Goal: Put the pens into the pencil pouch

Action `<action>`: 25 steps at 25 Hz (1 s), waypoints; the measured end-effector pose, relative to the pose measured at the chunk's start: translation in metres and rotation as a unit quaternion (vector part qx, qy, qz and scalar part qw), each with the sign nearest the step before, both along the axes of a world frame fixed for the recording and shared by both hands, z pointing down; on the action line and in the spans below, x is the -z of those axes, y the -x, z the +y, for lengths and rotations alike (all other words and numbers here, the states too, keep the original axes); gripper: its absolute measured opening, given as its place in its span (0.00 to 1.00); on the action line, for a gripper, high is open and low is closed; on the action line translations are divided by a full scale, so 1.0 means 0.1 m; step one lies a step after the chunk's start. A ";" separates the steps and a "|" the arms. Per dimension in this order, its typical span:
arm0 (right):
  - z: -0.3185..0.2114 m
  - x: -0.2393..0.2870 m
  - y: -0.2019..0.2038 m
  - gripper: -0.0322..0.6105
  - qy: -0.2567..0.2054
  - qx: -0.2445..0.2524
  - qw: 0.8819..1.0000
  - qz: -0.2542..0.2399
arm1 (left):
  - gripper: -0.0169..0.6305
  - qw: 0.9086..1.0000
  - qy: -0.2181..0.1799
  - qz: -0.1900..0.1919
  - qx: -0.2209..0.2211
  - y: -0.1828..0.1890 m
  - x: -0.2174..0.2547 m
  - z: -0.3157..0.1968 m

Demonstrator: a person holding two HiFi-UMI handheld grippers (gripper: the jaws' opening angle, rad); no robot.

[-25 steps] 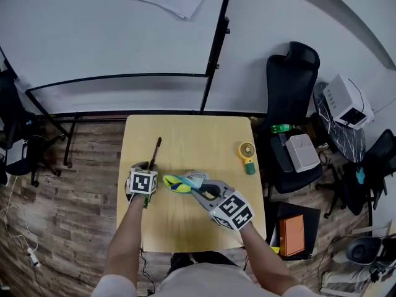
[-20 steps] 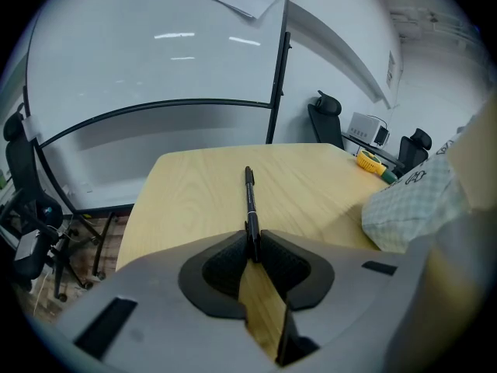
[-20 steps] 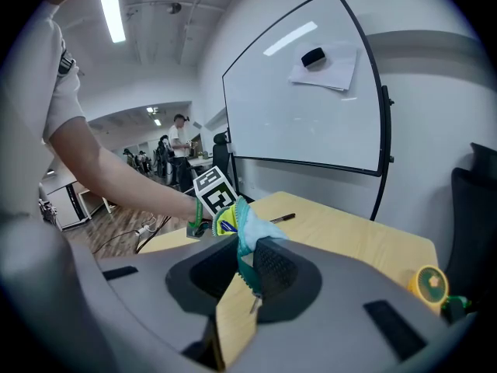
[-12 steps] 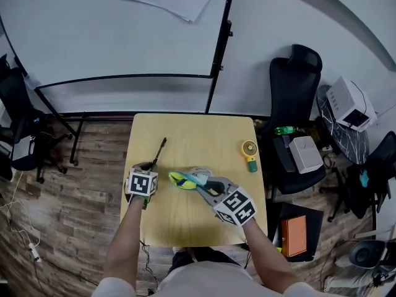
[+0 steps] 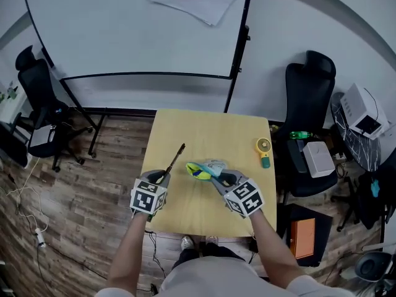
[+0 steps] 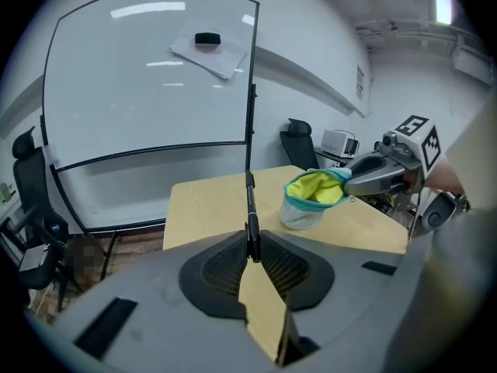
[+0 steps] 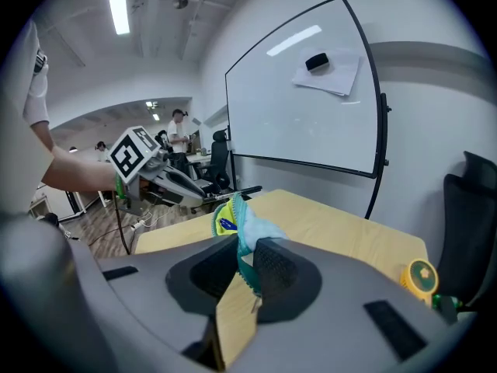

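The right gripper [image 5: 218,174] pinches the open pencil pouch [image 5: 202,169] by its rim, a blue item [image 7: 223,224] already inside; just left of the pouch, the left gripper [image 5: 163,178] clamps a black pen [image 5: 176,159], not yet inserted.

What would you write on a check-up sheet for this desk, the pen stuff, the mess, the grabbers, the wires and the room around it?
Surface: table, light wood, mostly bare.
Job's things: black pen, pointing away from the person; pencil pouch, open, yellow lining showing.
Clutter: yellow and green gadget near the table's right edge.
Grippers: left gripper shut on the black pen; right gripper shut on the pencil pouch's rim.
Cables: white cable on the floor, left of the table.
Surroundings: whiteboard, black chair, wood floor.
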State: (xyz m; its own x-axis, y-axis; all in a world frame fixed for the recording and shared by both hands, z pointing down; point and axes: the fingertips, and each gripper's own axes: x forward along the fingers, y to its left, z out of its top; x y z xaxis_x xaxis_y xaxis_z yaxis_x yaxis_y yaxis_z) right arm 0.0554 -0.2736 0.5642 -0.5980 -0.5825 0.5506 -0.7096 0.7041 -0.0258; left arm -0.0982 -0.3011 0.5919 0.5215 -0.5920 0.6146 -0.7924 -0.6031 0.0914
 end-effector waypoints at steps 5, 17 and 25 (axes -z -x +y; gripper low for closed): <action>0.04 -0.03 0.09 0.14 -0.003 0.005 1.000 0.012 | 0.12 1.000 -0.003 0.009 -0.008 0.06 0.14 0.46; 0.09 -0.08 0.21 0.14 -0.006 0.013 1.000 0.017 | 0.12 0.997 0.009 -0.038 -0.073 0.10 0.17 1.06; 0.20 -0.10 0.23 0.14 -0.004 0.018 1.000 0.014 | 0.12 0.989 0.045 -0.080 -0.117 -0.07 0.06 1.04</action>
State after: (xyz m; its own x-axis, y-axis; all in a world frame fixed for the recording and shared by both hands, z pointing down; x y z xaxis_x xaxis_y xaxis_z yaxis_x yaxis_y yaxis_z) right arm 0.0328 -0.2535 0.5738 -0.6022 -0.5656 0.5635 -0.6847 0.7288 -0.0002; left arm -0.0912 -0.1967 0.5862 0.5289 -0.4061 0.7452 -0.6411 -0.7666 0.0373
